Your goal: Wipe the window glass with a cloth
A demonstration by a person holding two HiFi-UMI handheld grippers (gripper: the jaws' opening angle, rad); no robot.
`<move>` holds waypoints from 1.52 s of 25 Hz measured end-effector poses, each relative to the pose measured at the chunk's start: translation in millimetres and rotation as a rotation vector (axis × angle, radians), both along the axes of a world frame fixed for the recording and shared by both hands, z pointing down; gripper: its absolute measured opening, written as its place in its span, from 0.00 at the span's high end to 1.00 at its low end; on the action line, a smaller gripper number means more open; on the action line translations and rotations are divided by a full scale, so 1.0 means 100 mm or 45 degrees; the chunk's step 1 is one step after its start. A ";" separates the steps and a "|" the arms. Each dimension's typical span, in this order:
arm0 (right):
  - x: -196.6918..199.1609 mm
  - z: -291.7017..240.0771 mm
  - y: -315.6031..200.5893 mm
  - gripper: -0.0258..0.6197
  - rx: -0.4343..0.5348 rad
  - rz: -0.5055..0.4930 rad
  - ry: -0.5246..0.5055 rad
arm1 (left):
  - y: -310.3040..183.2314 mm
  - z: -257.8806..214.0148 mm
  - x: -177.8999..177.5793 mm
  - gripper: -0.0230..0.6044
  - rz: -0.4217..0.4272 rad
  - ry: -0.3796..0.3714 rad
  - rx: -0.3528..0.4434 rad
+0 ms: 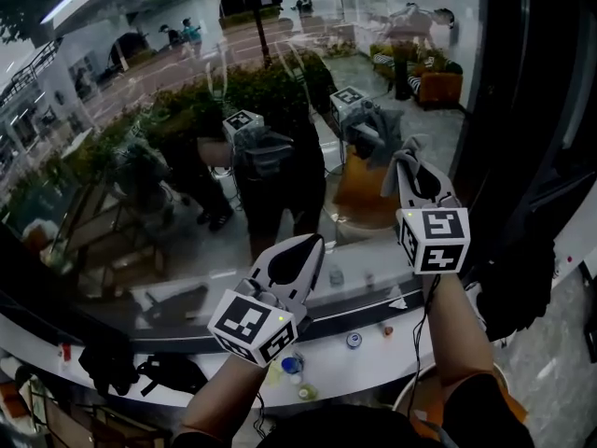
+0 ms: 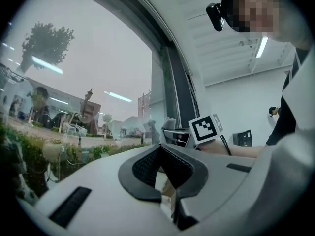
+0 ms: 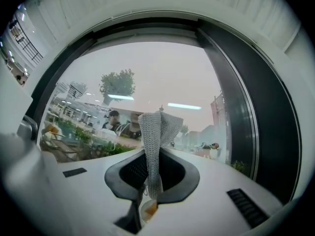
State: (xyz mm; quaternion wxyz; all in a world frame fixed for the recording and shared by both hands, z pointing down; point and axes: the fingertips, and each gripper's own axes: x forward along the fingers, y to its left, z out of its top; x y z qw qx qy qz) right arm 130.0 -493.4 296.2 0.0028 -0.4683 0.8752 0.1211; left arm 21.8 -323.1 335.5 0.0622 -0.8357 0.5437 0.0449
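Note:
The window glass [image 1: 168, 147] fills the head view and mirrors both grippers. My right gripper [image 1: 411, 162] is raised toward the pane, shut on a grey mesh cloth [image 1: 398, 170]. In the right gripper view the cloth [image 3: 157, 132] sticks up out of the closed jaws of the right gripper [image 3: 153, 177] in front of the glass [image 3: 167, 77]. Whether the cloth touches the pane I cannot tell. My left gripper [image 1: 304, 252] is lower and to the left, shut with nothing in it. The left gripper [image 2: 164, 175] points along the glass [image 2: 93, 77], with the right gripper's marker cube [image 2: 205, 128] beyond it.
A dark window frame [image 1: 527, 110] runs down the right side. Below the glass a white curved ledge [image 1: 177, 367] carries small bottles [image 1: 291, 366] and caps, with black items [image 1: 110, 362] at its left. Shrubs and seating show through the pane.

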 end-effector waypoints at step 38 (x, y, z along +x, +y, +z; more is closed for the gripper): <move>-1.11 -0.64 0.41 0.88 0.006 -0.063 -0.009 | 0.51 -0.27 -0.97 0.95 -0.150 0.078 -0.092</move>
